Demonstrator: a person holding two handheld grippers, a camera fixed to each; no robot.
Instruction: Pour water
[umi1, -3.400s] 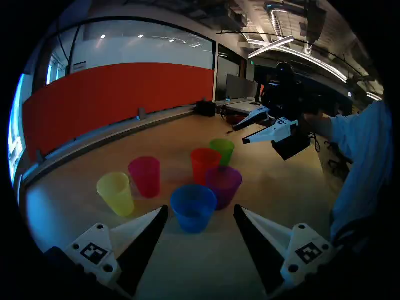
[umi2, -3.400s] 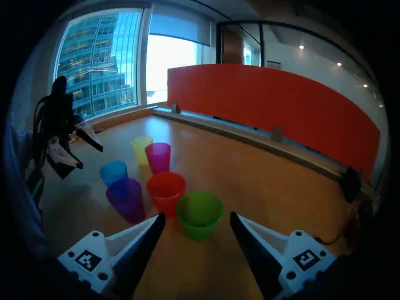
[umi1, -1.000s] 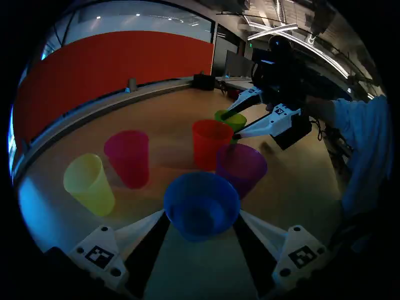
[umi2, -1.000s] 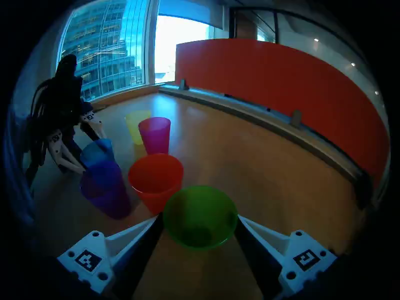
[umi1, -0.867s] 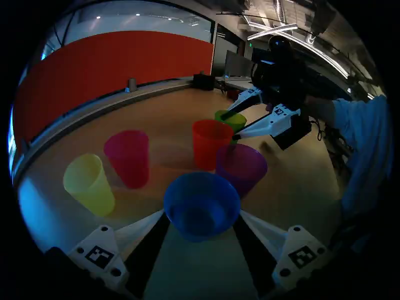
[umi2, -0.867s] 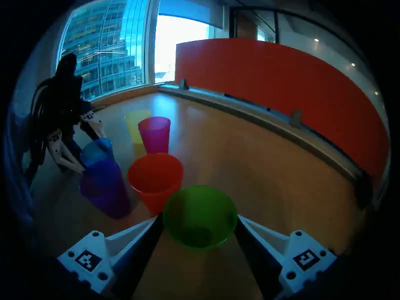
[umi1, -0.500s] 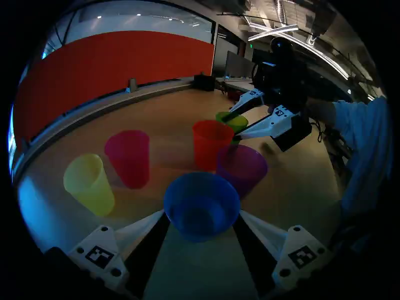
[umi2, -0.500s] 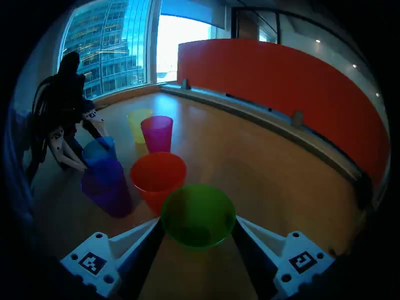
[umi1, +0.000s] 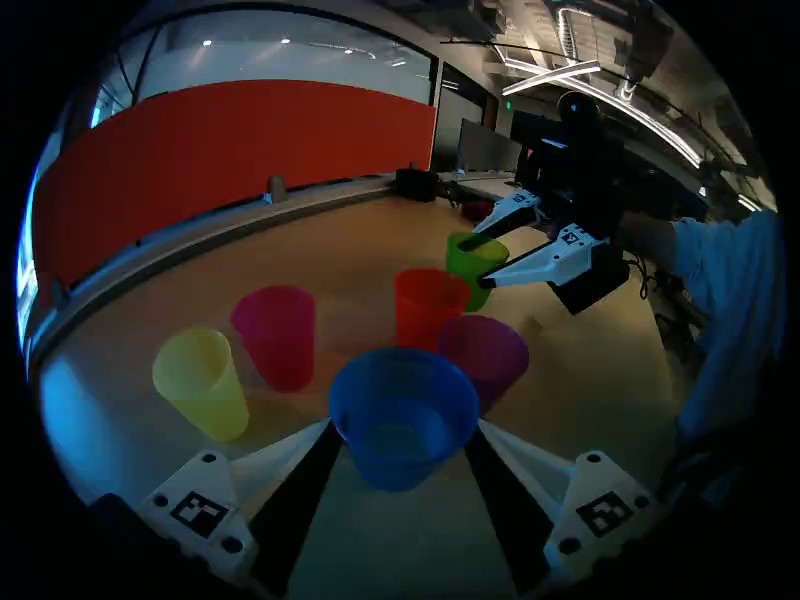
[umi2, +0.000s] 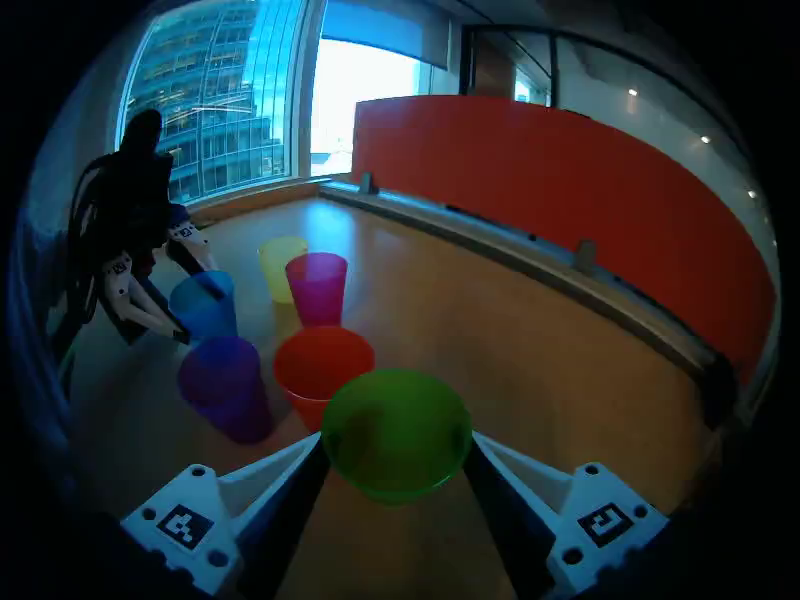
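The wooden tabletop (umi1: 330, 240) no longer bears two cups. The left gripper (umi1: 400, 440) clamps the translucent blue plastic cup (umi1: 403, 410) between its fingers, the right gripper (umi2: 395, 445) the translucent green plastic cup (umi2: 396, 425) likewise. Both were lifted within the last second. Pouring is judged next.

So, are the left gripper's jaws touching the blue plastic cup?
Touching. In the left gripper view, the left gripper has both jaws pressed against the sides of the blue plastic cup, no gap visible.
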